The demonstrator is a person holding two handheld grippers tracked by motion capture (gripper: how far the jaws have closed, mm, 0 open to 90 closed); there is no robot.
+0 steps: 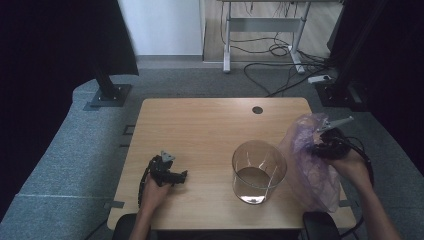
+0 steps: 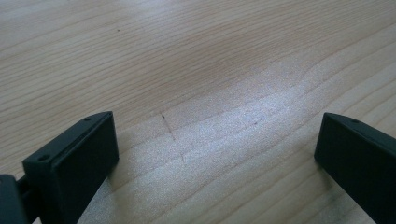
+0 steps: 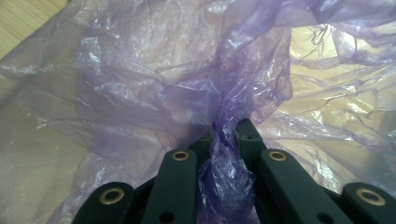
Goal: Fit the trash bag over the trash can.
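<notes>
Your right gripper [image 3: 226, 140] has its jaws pinched together on a gathered fold of the purple plastic bag [image 3: 154, 79]; in the right gripper view the bunched film runs down between the two black jaws at lower centre, and the rest of the thin, crinkled bag spreads across the frame, with pale wood showing at the upper left corner. In the high view that gripper [image 1: 320, 145] sits at the right of the frame, your hand [image 1: 350, 167] behind it, and the bag [image 1: 310, 175] hangs in a loose translucent mass from the jaws down to the table's right edge.

Your left gripper [image 1: 181, 176] rests low on the wooden table [image 1: 200, 125] at the lower left of the tabletop in the high view, well apart from the bag; in the left gripper view its jaws stand wide apart at the bottom corners, with bare wood grain between them and nothing held.

Between your two hands, right of centre and towards the lower edge of the table, stands a clear round container [image 1: 259, 171], upright, its mouth open; the bag lies just beside it on the right; whether they touch you cannot tell. A small dark round hole cap [image 1: 257, 110] sits near the table's upper edge.
</notes>
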